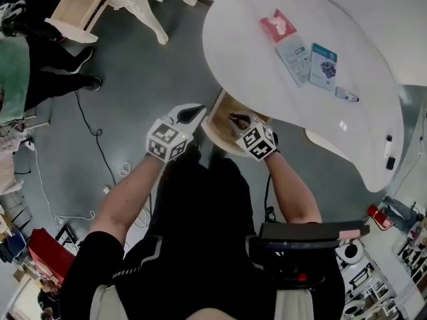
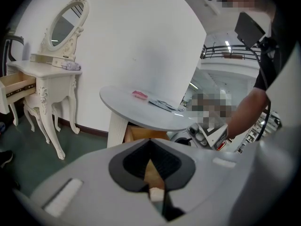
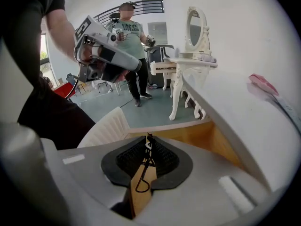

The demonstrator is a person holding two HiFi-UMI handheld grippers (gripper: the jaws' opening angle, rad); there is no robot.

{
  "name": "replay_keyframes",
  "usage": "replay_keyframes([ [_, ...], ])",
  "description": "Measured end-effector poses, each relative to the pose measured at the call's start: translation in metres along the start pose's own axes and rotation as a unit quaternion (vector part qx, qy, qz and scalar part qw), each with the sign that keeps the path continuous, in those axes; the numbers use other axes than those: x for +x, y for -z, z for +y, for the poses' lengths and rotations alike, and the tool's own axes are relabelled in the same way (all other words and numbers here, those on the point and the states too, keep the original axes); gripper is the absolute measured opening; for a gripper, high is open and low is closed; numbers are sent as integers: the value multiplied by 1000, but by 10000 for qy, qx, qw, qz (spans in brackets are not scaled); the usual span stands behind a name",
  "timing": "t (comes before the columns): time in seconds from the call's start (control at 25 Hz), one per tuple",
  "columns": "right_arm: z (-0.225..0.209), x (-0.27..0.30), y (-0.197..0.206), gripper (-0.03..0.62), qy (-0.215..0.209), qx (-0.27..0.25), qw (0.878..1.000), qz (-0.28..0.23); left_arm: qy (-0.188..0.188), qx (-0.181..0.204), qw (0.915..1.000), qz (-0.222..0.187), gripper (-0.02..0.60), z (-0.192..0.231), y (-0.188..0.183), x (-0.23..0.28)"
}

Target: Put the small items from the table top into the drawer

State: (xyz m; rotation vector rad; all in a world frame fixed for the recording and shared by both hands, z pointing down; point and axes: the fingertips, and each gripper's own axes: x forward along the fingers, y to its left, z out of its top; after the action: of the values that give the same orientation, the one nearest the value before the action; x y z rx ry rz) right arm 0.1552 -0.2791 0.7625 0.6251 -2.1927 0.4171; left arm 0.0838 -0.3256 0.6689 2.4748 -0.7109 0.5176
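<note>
The drawer (image 1: 224, 109) is open under the round white table (image 1: 267, 99), and you can see its wood inside.

The right gripper (image 3: 148, 139) is right over the drawer and tips down into it. Its jaws are almost together and pinch a thin black thing (image 3: 142, 174). It looks like a bit of bent wire or a clip, but I cannot tell which. The long way of the black thing runs along the jaws, and its loop end hangs toward the gripper's body. The wood floor of the drawer is just under it, so I think it only needs to be let go to land inside.

The left gripper (image 1: 194, 115) is just beside the drawer, at its left edge. Its jaws are together and I see nothing in them.

More small things lie on the table, past the drawer and off to its right: a pink packet (image 1: 277, 26) and two cards (image 1: 294, 57). The right gripper is nearer to them.
</note>
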Motion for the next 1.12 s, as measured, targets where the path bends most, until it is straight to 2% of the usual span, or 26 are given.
replay_keyframes([
  [0.48,-10,51,36,41,-170,-88,9975,676,6,-39,10000,67,0,13,17,15],
  [0.72,-23,73,56,41,-34,-69,9947,1027,-31,-53,10000,33,0,17,19,9],
  [1.12,-40,99,68,41,214,20,9924,1208,-41,-115,9999,-23,0,22,25,10],
])
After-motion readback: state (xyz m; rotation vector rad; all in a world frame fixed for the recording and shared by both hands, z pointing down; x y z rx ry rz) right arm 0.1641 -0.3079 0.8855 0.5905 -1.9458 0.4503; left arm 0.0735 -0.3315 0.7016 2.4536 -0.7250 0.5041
